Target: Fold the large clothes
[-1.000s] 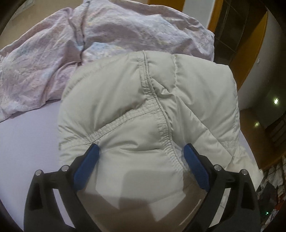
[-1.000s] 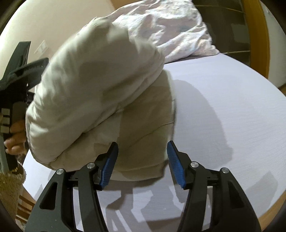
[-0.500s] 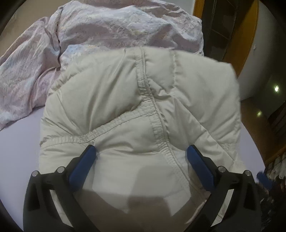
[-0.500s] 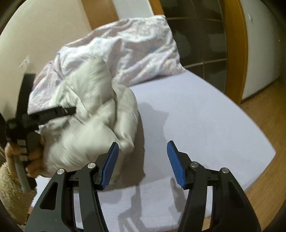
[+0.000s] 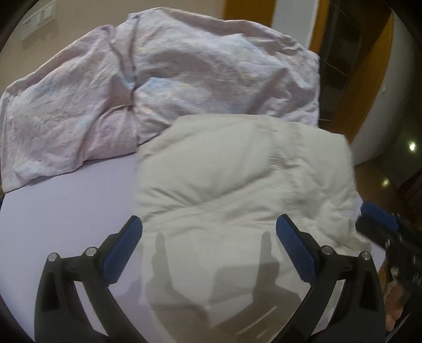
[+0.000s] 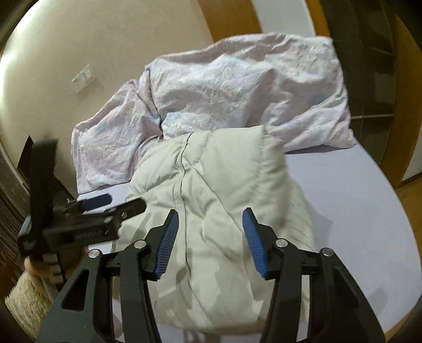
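A cream padded jacket [image 5: 237, 184] lies folded in a thick bundle on the lavender bed sheet [image 5: 66, 211]. My left gripper [image 5: 208, 233] hovers open over its near edge, the blue pads wide apart and off the cloth. In the right wrist view the jacket [image 6: 224, 190] lies below my right gripper [image 6: 209, 233]. Its jaws are closing, with the pads clear of the fabric and nothing pressed between them. The left gripper [image 6: 100, 201] shows at the jacket's left side, held by a hand [image 6: 39, 266]. The right gripper's blue pad [image 5: 377, 217] shows at the jacket's right edge.
A crumpled pale pink duvet [image 5: 158, 79] is heaped at the head of the bed, touching the jacket's far end. Bare sheet [image 6: 369, 211] spreads right of the jacket to the bed's edge. A wooden door frame [image 6: 232, 18] and a wall switch [image 6: 84, 78] stand behind.
The jacket, earlier bunched up close against both grippers, now lies flat on the bed. Both grippers have drawn back from it; the right one rose and its jaws narrowed.
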`<control>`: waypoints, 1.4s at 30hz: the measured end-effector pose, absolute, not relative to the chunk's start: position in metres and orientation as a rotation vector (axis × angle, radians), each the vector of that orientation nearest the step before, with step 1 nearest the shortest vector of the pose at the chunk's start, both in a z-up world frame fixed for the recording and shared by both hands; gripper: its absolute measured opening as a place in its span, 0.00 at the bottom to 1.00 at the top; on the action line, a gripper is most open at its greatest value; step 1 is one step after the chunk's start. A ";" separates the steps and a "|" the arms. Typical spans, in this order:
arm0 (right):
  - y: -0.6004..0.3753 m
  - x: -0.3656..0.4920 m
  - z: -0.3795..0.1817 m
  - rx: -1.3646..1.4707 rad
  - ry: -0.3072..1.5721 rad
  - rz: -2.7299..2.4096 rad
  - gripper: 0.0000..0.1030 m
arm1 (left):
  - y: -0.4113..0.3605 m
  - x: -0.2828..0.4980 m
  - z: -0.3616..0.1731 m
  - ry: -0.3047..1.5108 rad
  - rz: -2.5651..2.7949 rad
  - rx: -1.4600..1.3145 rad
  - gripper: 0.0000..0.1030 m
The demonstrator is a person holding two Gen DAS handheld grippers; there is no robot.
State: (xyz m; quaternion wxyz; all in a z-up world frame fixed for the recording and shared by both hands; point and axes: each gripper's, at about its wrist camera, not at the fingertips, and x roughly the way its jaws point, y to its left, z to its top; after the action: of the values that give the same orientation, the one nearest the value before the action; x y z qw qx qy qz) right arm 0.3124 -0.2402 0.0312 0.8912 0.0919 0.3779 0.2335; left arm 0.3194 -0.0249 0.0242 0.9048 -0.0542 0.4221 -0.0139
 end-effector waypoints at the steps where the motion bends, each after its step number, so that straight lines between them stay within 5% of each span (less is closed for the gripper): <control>1: -0.236 0.318 0.029 0.187 0.791 0.477 0.49 | -0.020 0.321 0.022 0.873 -0.015 -0.108 0.98; 11: -0.224 0.359 0.000 0.103 0.839 0.380 0.40 | -0.005 0.348 -0.001 0.855 0.035 -0.078 0.98; 42: -0.254 0.388 -0.078 0.256 0.893 0.417 0.40 | -0.042 0.368 -0.043 0.840 0.071 -0.041 0.98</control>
State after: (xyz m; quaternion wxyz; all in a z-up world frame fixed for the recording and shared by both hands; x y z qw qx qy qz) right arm 0.3882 -0.2542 -0.0783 0.8731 0.1227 0.4274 0.1998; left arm 0.3685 -0.0417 -0.0425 0.9123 -0.0201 0.4076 0.0345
